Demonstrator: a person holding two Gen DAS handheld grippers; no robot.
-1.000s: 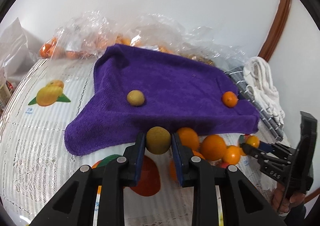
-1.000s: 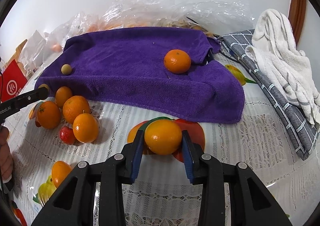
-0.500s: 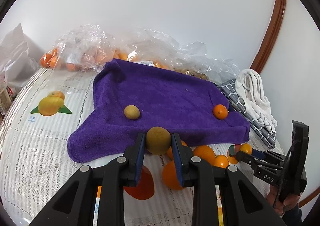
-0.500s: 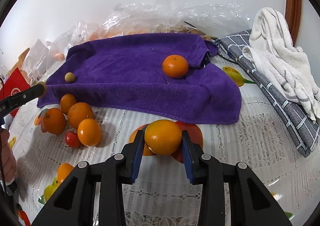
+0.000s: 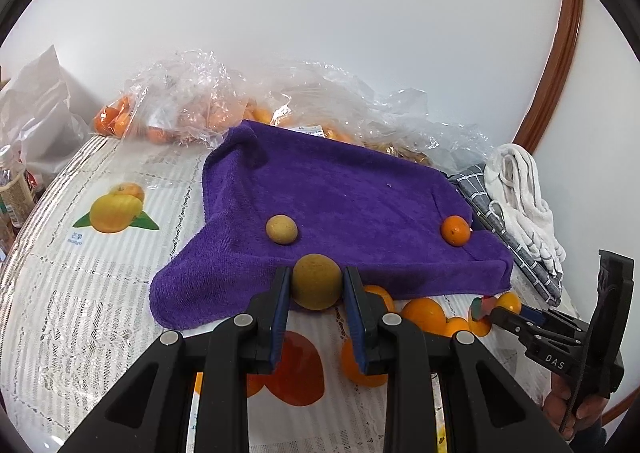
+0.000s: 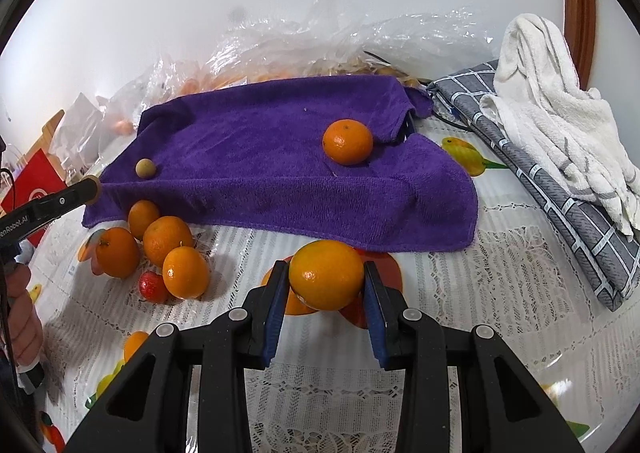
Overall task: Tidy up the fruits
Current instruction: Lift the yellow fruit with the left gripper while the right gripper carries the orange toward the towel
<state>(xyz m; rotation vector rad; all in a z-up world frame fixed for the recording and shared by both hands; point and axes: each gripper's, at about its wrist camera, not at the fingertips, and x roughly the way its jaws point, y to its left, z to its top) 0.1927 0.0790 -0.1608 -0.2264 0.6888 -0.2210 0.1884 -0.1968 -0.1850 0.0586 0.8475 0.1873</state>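
With our left gripper point(image 5: 316, 283) pinching a brown fruit point(image 5: 316, 281) and our right gripper point(image 6: 326, 277) clamping an orange point(image 6: 326, 275), both just short of the purple towel point(image 5: 340, 197), we should lower each beside its match before releasing

Plain white wall point(image 5: 320, 33) behind the table, evenly lit, no hard shadows. Curved brown wooden trim point(image 5: 556, 53) runs up the wall at right. Table covered by a white lace-pattern cloth point(image 6: 500, 293) with printed fruit pictures; clear plastic bags point(image 5: 192, 93) along the wall edge, a grey checked cloth point(image 6: 560, 181) and white towel point(image 6: 560, 113) at right
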